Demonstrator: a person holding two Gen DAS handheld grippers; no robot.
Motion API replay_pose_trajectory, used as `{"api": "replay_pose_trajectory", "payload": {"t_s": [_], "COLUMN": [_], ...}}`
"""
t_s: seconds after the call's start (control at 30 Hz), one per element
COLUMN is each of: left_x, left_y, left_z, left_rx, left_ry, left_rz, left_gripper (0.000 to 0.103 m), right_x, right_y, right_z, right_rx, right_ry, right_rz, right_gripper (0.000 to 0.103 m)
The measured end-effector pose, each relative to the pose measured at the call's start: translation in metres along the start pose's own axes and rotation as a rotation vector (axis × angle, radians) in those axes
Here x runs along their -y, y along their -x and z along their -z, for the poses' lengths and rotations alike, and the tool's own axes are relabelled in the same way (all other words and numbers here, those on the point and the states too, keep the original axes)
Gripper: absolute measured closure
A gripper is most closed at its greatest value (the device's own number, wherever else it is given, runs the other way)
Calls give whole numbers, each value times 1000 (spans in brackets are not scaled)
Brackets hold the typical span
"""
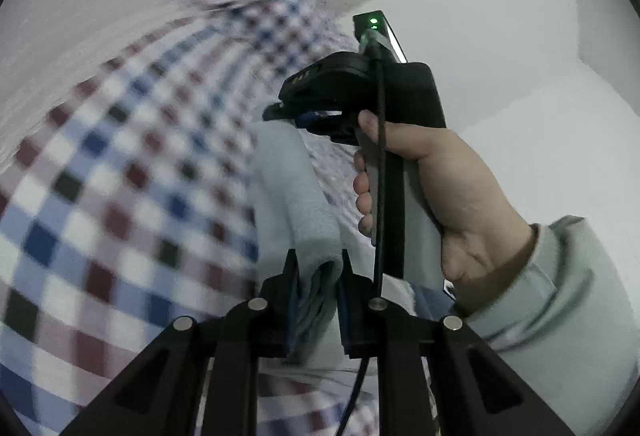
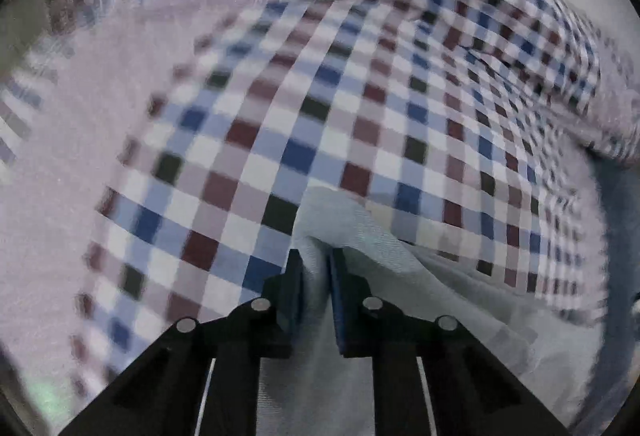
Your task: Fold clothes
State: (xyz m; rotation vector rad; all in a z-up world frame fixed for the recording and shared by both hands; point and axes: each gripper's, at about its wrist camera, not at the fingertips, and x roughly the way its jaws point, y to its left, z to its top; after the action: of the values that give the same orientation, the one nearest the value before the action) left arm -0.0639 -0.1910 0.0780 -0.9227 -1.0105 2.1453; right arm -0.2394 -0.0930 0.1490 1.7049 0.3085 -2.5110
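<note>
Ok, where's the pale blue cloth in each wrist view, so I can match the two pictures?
Left wrist view: the pale blue cloth runs up the lower centre, one end pinched in the left gripper, the other in the right gripper, held by a hand.
Right wrist view: the cloth sits bottom centre, clamped in the right gripper.
Shared landmark: the checked fabric behind it.

My left camera looks along its jaws, very close to the pale cloth (image 1: pixel 304 212), with my other hand (image 1: pixel 448 192) ahead. My right camera looks steeply down, right up against the checked shirt (image 2: pixel 328 108). Both views share that shirt and the pale cloth.
</note>
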Motion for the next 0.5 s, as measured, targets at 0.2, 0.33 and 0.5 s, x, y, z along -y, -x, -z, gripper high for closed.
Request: {"api": "replay_pose_trajectory", "payload": {"t_s": [0.2, 0.33, 0.5], "left_x": [105, 172, 252], "left_y": [-25, -53, -105], "left_z": [16, 34, 57], "left_rx": [-47, -89, -168], "left_ry": [-176, -250, -337], "left_rz": [39, 86, 138], "left_gripper": [87, 88, 88], "right_x": [113, 208, 337], "right_y": [97, 145, 185], "right_z": [15, 48, 106], "right_rx": [133, 200, 276], "right_ry": [-115, -196, -311], "right_rz": [-175, -252, -322], "right_gripper": [93, 93, 93]}}
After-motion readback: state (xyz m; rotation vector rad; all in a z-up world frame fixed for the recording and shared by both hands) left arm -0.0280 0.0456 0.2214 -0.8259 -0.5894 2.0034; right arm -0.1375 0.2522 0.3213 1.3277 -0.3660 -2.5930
